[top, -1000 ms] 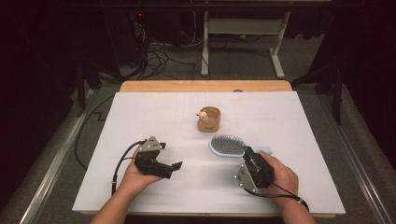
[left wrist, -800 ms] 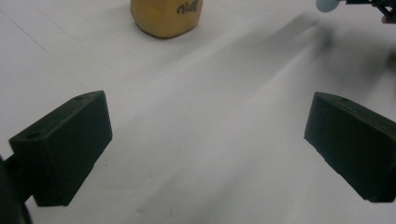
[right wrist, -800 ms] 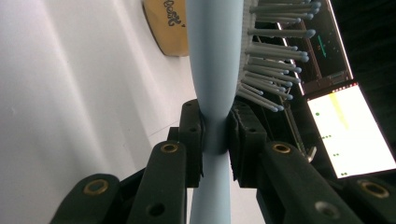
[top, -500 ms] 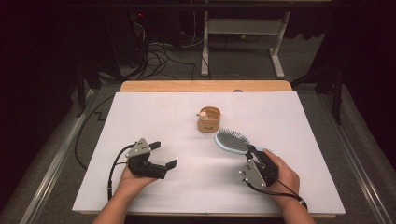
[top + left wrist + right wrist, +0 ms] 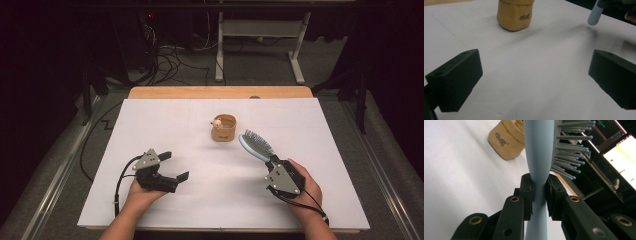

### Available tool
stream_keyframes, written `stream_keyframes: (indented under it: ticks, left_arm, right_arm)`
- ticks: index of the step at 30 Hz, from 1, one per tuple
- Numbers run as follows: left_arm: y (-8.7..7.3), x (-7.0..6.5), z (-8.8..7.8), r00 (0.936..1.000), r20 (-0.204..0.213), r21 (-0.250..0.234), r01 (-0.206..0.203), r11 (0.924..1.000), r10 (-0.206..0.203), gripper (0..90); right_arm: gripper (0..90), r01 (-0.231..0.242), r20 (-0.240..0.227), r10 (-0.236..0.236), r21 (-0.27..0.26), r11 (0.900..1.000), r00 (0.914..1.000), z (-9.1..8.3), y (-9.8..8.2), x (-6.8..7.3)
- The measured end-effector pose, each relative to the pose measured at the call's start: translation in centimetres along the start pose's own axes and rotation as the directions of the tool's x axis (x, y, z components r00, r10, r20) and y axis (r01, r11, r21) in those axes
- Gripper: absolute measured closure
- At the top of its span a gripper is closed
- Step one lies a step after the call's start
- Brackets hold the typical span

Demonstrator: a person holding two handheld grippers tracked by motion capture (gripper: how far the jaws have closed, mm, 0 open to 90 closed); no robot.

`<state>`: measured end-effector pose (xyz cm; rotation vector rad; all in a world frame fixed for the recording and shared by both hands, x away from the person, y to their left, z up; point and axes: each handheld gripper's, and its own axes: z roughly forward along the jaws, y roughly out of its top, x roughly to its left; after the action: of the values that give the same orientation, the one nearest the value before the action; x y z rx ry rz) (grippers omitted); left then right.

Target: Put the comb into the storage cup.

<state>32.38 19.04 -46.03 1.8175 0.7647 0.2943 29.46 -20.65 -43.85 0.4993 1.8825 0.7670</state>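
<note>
The right hand-held gripper (image 5: 272, 162) is clenched on the narrow handle of a light-blue plastic hairbrush with grey bristles (image 5: 254, 145). In the right gripper view both black jaws press against opposite sides of the handle, and the hairbrush (image 5: 539, 152) extends away from the jaws with its bristles turned to the right. In the high view the brush head is raised above the white sheet covering the bench (image 5: 165, 120), at right of centre, and points toward the far left. A small tan fabric pouch with dark lettering (image 5: 223, 128) stands on the sheet just beyond the brush head, apart from it. The left hand-held gripper (image 5: 172, 167) is released, jaws spread wide and holding nothing, low over the near left of the bench. In the left gripper view the pouch (image 5: 515, 13) lies ahead.
</note>
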Motion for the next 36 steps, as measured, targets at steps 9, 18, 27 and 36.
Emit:
stream_keyframes:
  ticks: [9, 18, 27, 36]
  left_arm:
    - [-0.5, 0.7, -0.7, 0.9993, -0.03, -0.056, 0.019, 0.9982, -0.021, 0.0]
    - [-0.4, 0.3, -0.8, 0.9988, -0.048, -0.062, -0.015, 0.9979, 0.013, 0.1]
    - [-0.4, 0.3, -0.8, 0.9996, -0.03, -0.049, 0.001, 0.9988, -0.003, 0.9]
    - [-0.4, 0.2, -0.8, 0.9996, -0.03, -0.048, -0.002, 0.9989, 0.0, 1.0]
  right_arm:
    - [78.1, -0.189, -0.042, 0.188, -0.026, 0.982, 0.9813, -0.6, -0.6, -1.3]
    - [78.0, -0.339, -0.088, 0.334, -0.049, 0.939, 0.9383, -0.9, -1.2, -2.4]
    - [78.0, -0.459, -0.144, 0.449, -0.044, 0.888, 0.882, -0.8, -1.9, -3.0]
    - [78.0, -0.531, -0.17, 0.516, -0.056, 0.846, 0.8398, -1.0, -2.2, -3.6]
